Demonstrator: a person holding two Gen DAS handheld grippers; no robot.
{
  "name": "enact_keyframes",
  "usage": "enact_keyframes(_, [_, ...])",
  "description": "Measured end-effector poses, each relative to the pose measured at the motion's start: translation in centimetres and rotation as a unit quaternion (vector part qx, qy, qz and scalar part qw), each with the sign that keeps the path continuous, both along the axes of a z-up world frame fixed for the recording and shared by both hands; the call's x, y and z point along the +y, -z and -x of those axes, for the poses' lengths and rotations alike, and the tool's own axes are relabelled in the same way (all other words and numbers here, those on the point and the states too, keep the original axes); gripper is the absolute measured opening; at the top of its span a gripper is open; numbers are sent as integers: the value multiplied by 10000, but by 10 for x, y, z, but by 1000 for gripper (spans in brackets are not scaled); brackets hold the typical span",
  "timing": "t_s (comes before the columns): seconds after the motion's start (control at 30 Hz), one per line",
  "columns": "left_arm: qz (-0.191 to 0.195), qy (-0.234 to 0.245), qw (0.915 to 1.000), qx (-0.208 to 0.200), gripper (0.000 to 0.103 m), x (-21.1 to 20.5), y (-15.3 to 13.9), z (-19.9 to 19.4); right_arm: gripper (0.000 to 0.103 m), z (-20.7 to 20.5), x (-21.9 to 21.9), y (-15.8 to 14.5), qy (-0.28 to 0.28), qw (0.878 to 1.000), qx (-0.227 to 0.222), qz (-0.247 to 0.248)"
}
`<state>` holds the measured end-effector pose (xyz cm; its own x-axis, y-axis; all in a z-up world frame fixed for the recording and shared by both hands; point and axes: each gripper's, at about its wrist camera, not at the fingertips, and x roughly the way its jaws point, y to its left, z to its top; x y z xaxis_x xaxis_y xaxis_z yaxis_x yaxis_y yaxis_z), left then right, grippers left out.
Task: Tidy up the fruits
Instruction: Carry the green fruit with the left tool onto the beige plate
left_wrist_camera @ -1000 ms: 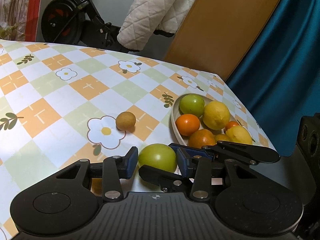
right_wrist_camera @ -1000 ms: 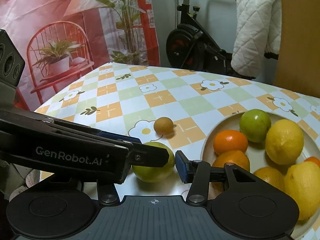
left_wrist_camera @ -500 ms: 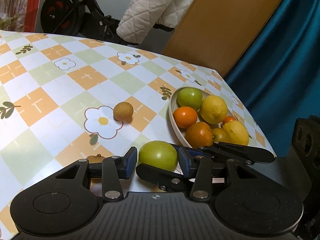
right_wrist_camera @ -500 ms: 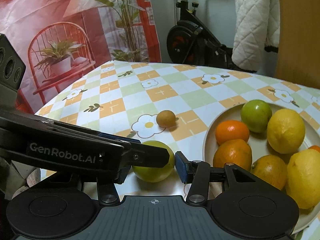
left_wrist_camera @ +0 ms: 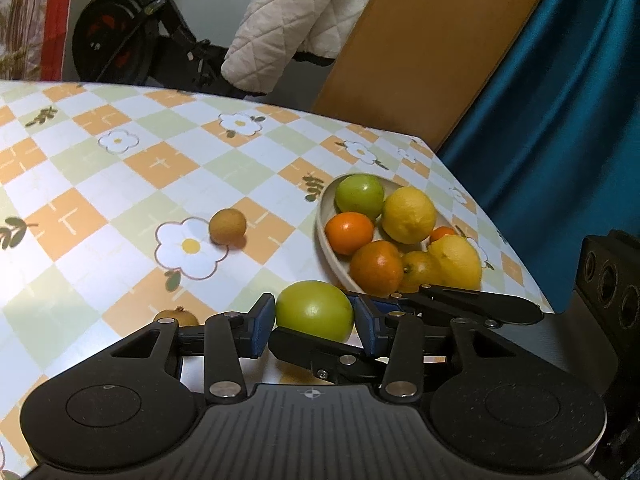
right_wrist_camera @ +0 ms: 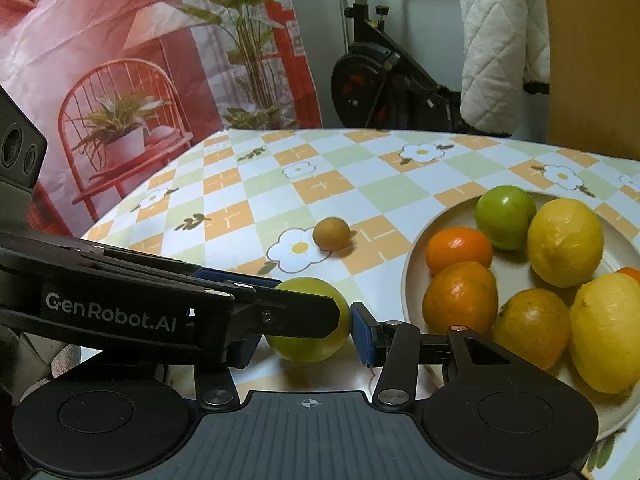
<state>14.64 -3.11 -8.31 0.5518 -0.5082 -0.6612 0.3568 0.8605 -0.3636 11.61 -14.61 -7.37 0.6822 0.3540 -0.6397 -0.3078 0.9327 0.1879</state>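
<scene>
A green fruit sits between the blue pads of both grippers, which cross each other. My left gripper is shut on it, and its pads touch both sides. My right gripper is around the same green fruit; its right pad touches it and its left pad is hidden behind the left gripper's finger. A white plate to the right holds several oranges, lemons and a green fruit. A small brown fruit lies on the table farther ahead.
Another small brown fruit peeks out by my left finger. The table has a checked flower cloth; its right edge runs just past the plate. An exercise bike, a quilted cloth and a wooden board stand behind the table.
Both cameras have risen and drawn slightly back. The green fruit now sits higher against the table pattern, held between the pads.
</scene>
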Motion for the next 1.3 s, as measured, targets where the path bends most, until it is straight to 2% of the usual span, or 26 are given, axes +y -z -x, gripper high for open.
enact_keyframes(0.3, [-257,177,9988,-367,46,-24,-29,5,44,12,-19,-21,156,9986,-468,-169])
enact_keyframes(0.6, [-740,638,9931,-655,46,-76,-43,-4,44,14,-56,-28,534,9952,-795,-200])
enact_keyframes(0.93, [-813,890,9905,-663,46,-105,-37,-28,44,-2,-91,-20,944,9918,-838,-179])
enact_keyframes(1.13, [-759,919,9911,-594,46,-108,-31,-42,44,-14,-96,-12,1047,9912,-805,-109])
enact_keyframes(1.3, [-693,868,9924,-533,47,-108,-24,-51,44,-21,-90,-11,997,9915,-817,155])
